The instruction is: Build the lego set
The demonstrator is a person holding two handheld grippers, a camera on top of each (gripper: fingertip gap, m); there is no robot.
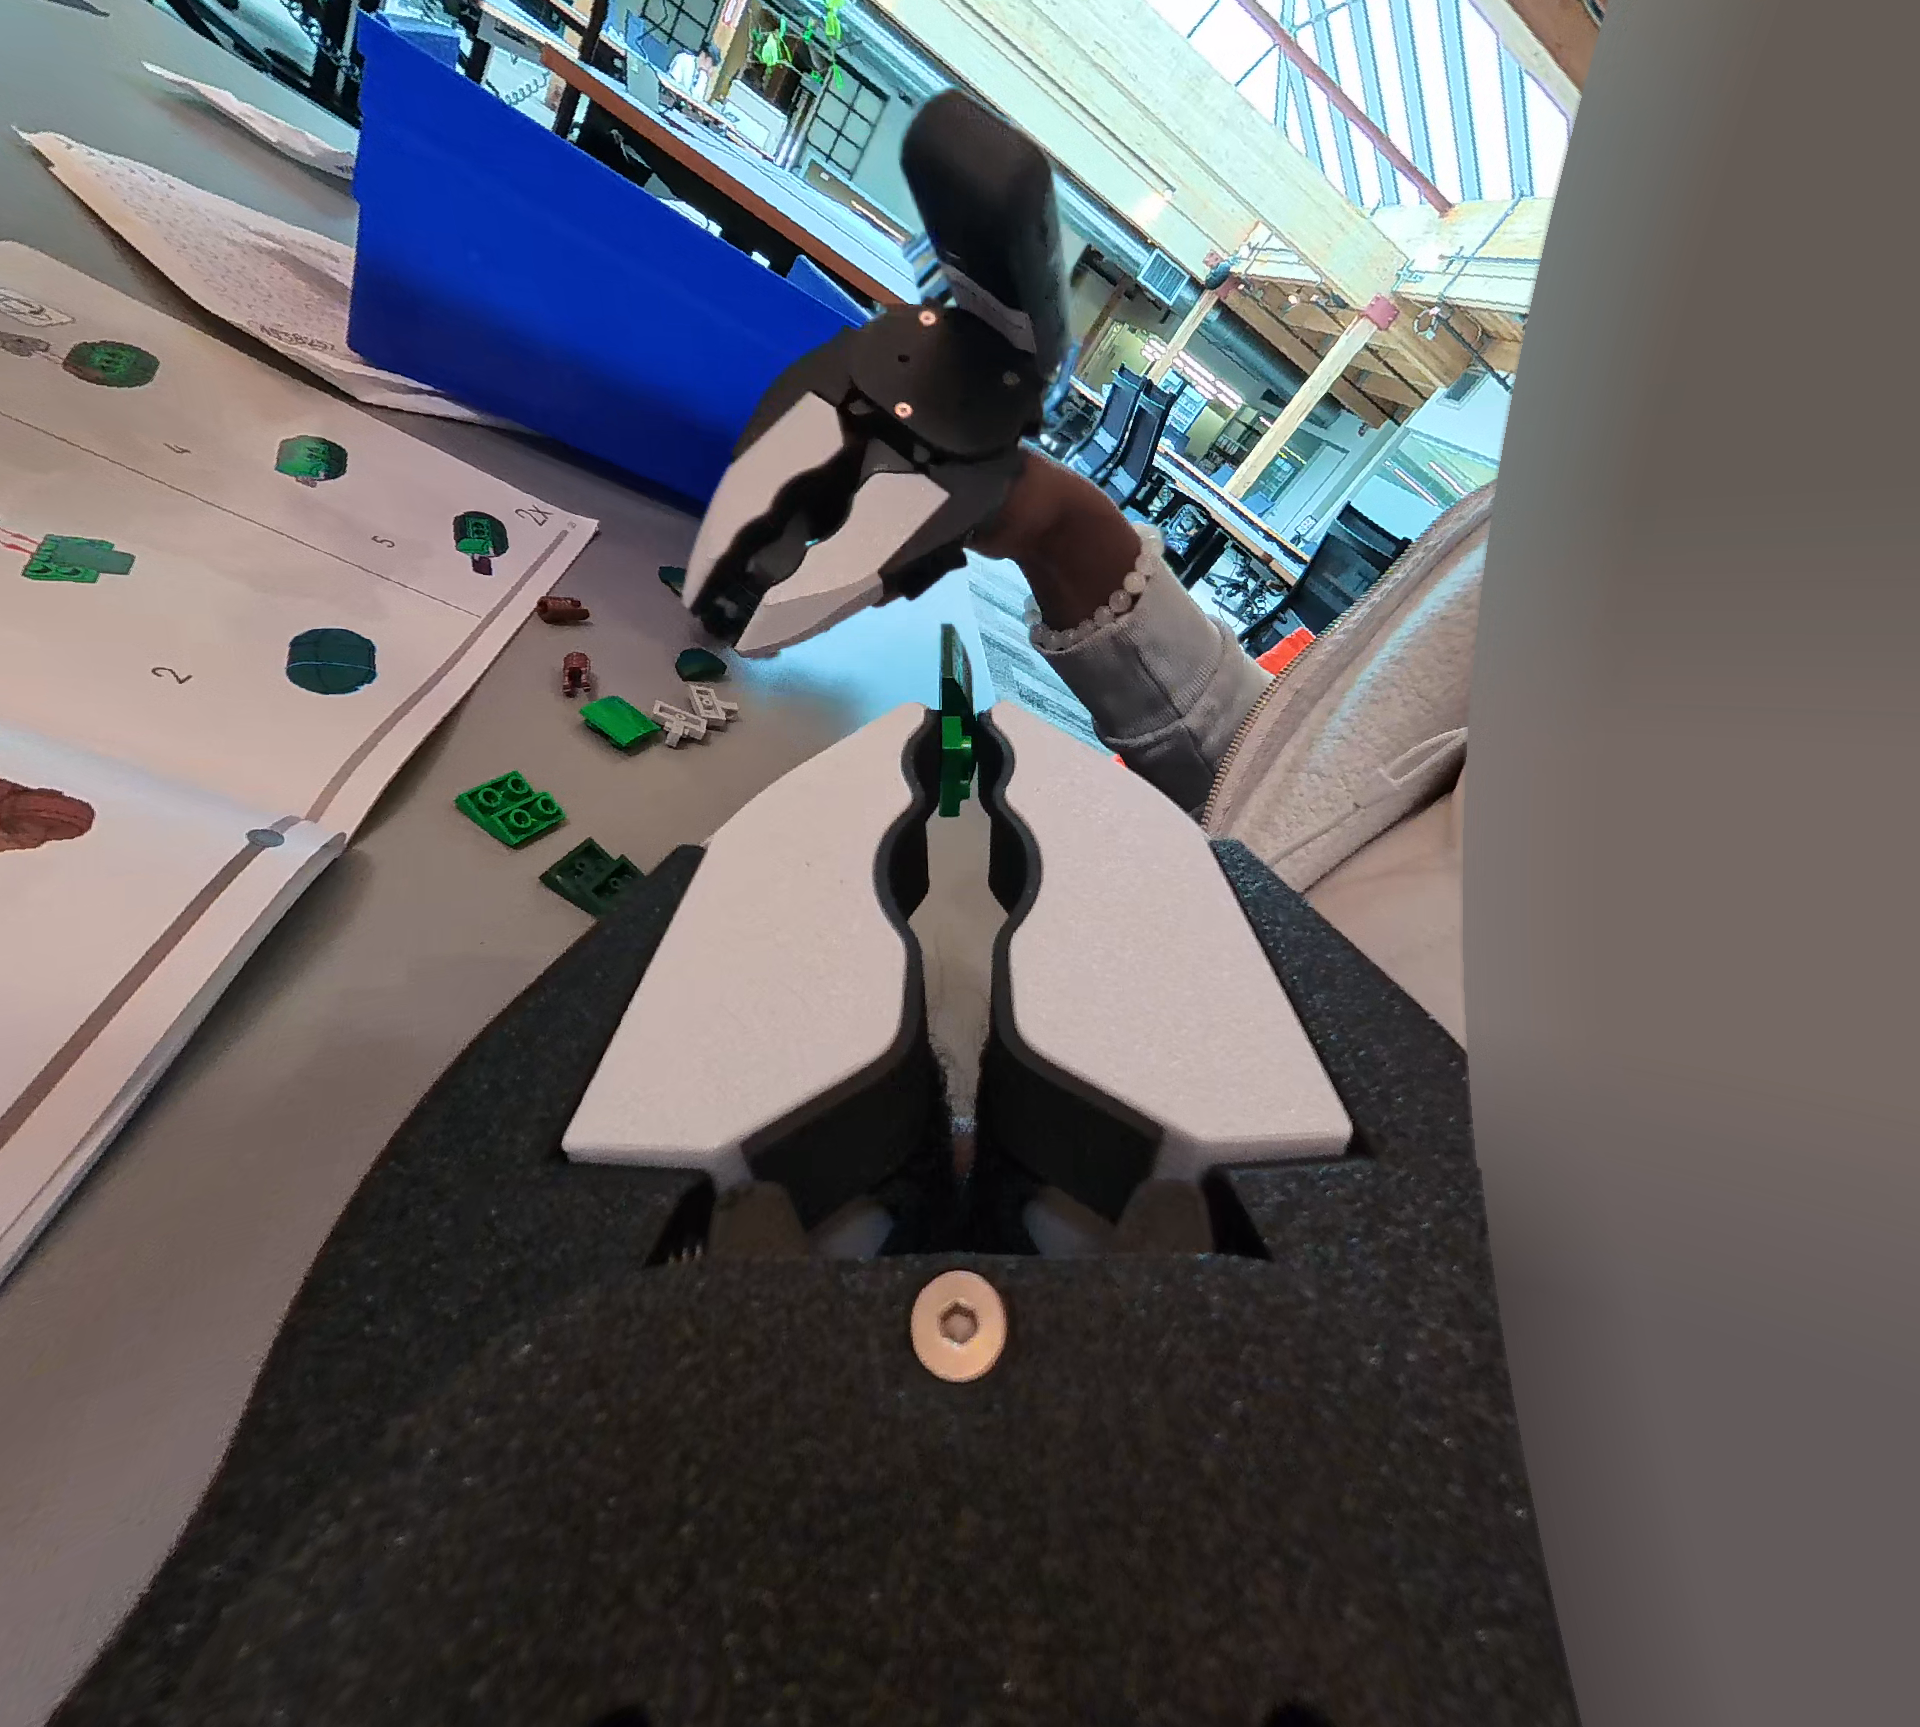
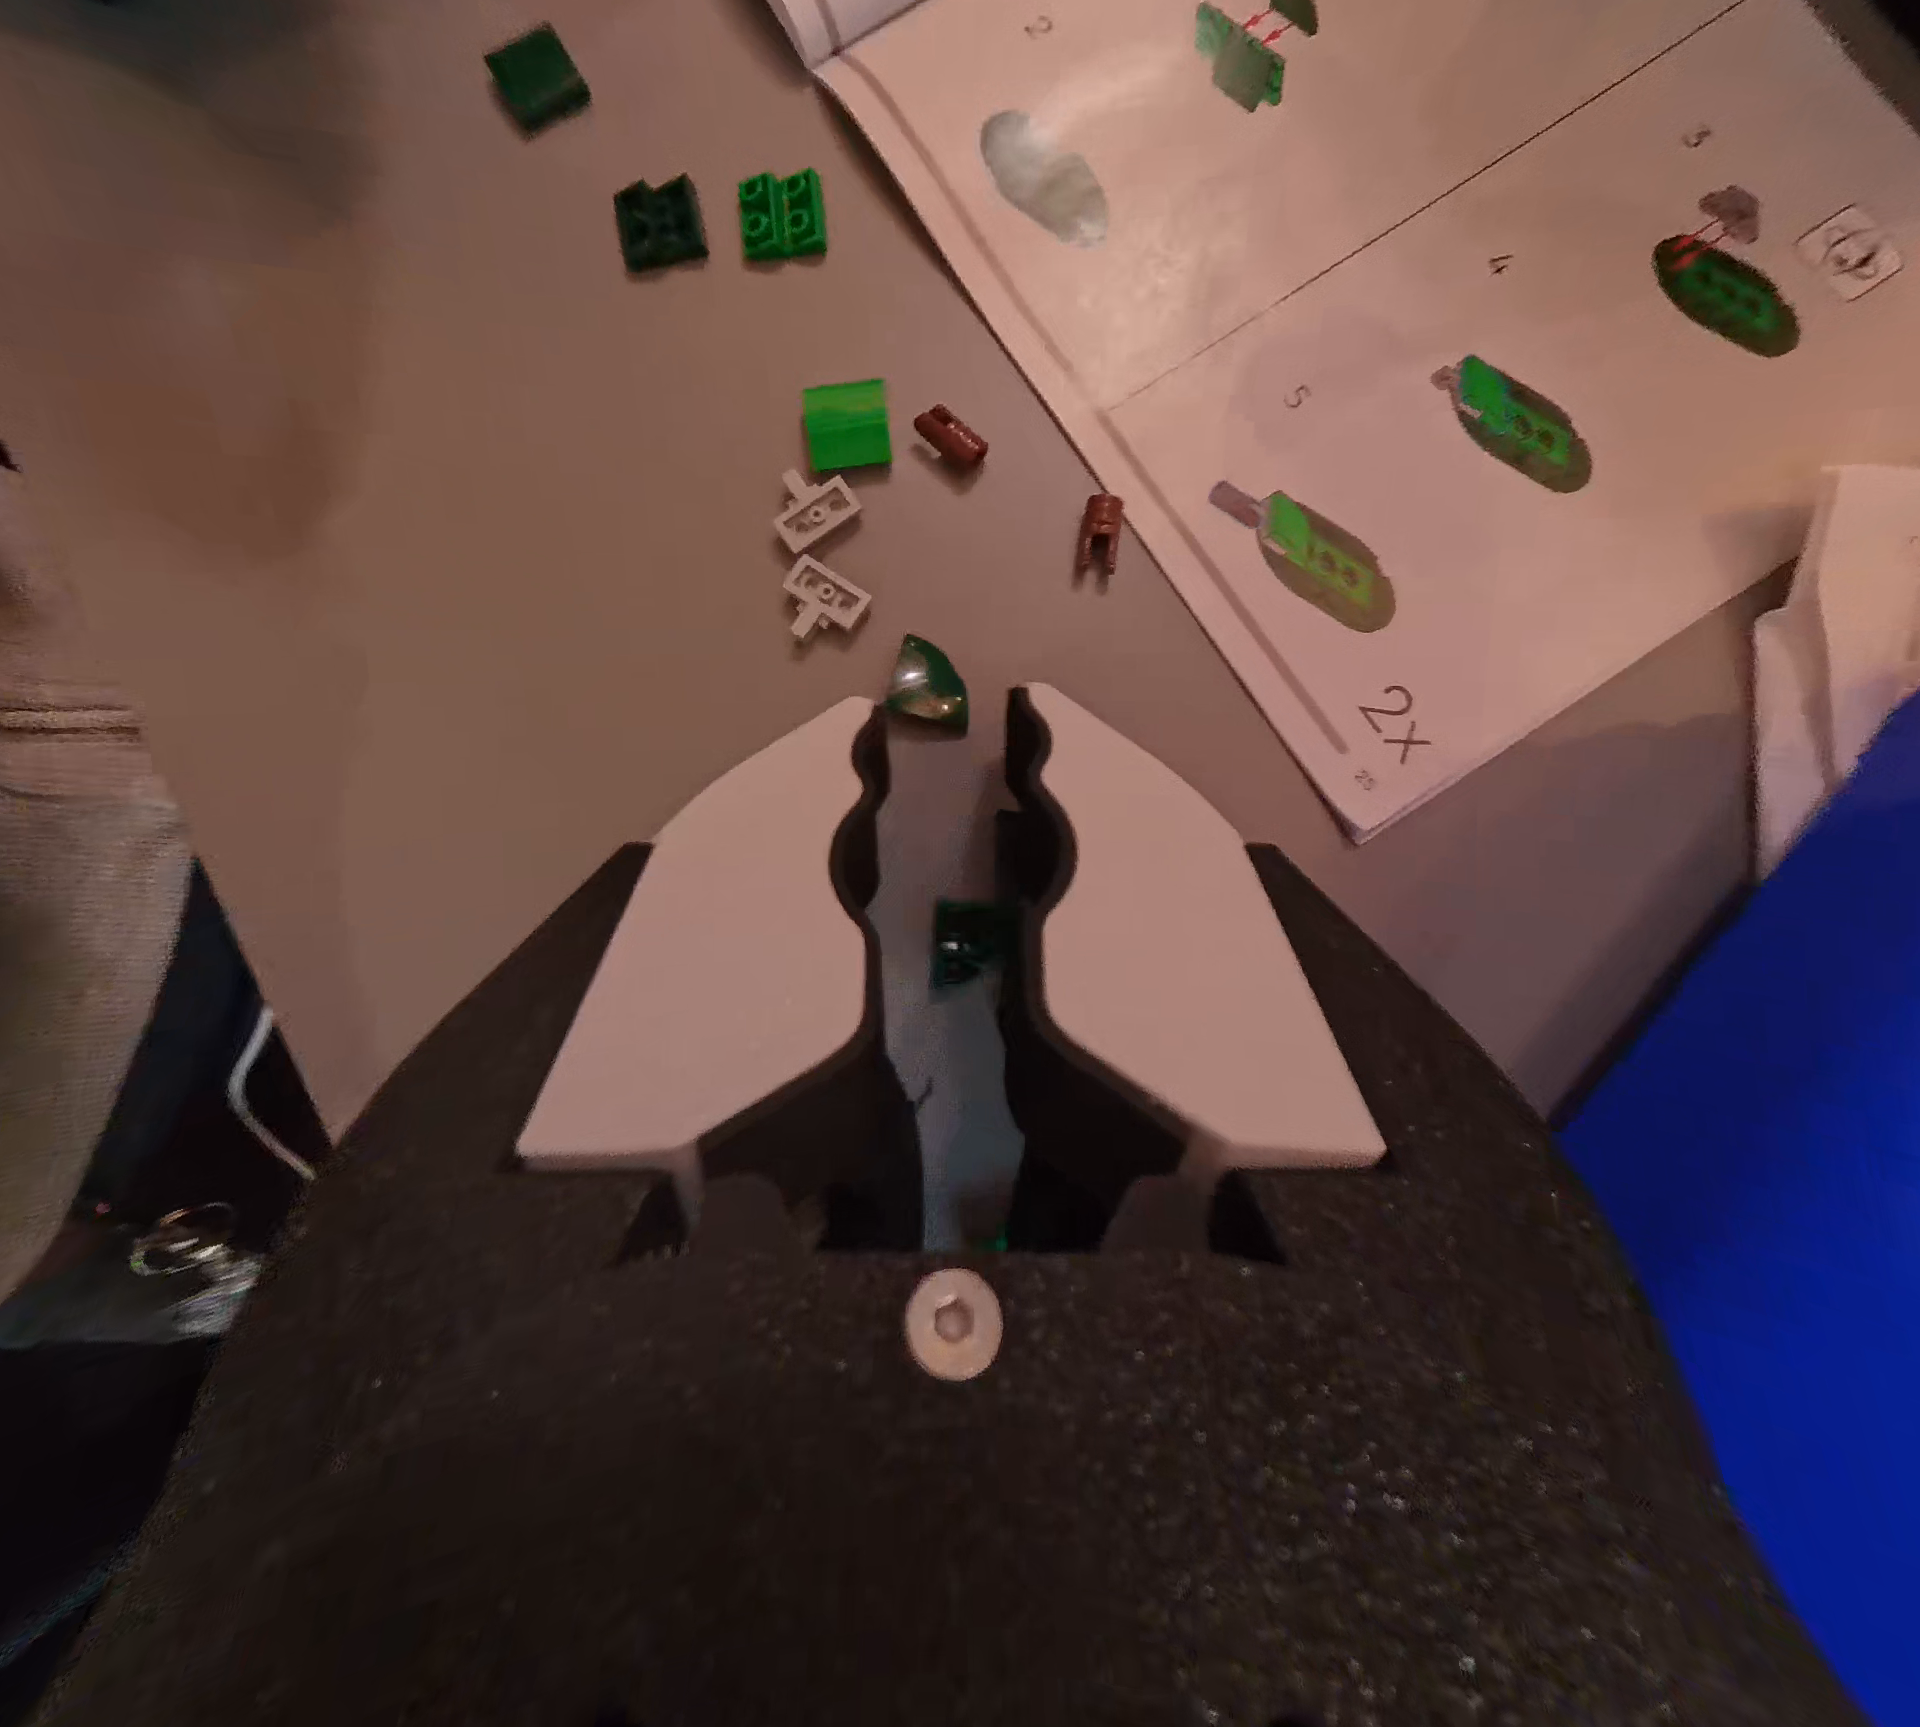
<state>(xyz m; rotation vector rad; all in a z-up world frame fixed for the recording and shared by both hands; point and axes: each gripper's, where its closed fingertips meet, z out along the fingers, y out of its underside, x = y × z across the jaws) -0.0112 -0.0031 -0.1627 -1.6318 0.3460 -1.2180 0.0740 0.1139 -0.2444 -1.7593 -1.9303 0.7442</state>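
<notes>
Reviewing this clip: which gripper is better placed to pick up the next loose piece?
Right. The right gripper hangs open over the table, a dark green curved piece at its tips. The left gripper is shut on a green plate.

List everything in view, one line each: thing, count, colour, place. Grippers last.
Table: one, grey, under everything.
Instruction booklet: one, white, open beside the loose pieces.
Bin: one, blue, behind the booklet.
Studded plates: two, bright and dark green, side by side.
Smooth tiles: two, bright and dark green, apart.
Clip plates: two, grey, adjacent.
Clip pieces: two, brown, near the booklet's edge.
Curved pieces: two, dark green, at the right gripper.
Left gripper: shut on green plate.
Right gripper: open, over the table.
</notes>
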